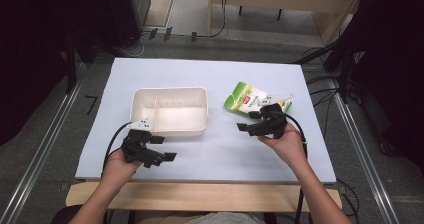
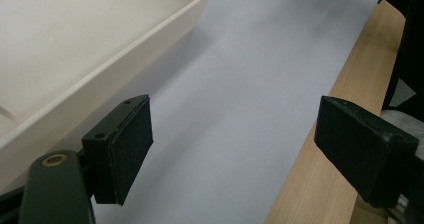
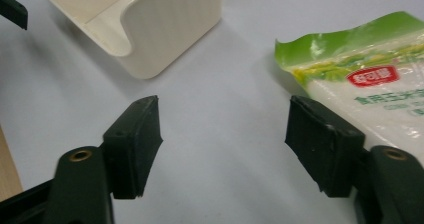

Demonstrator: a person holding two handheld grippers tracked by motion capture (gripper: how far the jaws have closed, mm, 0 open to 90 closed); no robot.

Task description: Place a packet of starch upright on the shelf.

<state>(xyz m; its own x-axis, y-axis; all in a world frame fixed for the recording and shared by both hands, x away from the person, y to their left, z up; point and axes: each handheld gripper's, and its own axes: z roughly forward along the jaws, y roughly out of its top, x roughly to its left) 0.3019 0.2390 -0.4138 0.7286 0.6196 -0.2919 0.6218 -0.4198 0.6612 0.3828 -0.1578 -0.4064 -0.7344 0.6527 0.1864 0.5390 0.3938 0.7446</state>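
Observation:
A white plastic tray with a divider near its left end lies on the pale sheet, left of centre. To its right lies a green-and-white food bag with a red label. My left gripper hovers just in front of the tray's near left corner, open and holding nothing. The left gripper view has its pads wide apart over bare sheet, with the tray wall at the left. My right gripper sits just in front of the bag, open. Its jaws frame bare sheet, and the bag lies behind the right pad.
The pale sheet covers the table, and a wooden edge strip runs along the near side. In the right gripper view, the tray corner stands ahead on the left. Cables and dark equipment surround the table.

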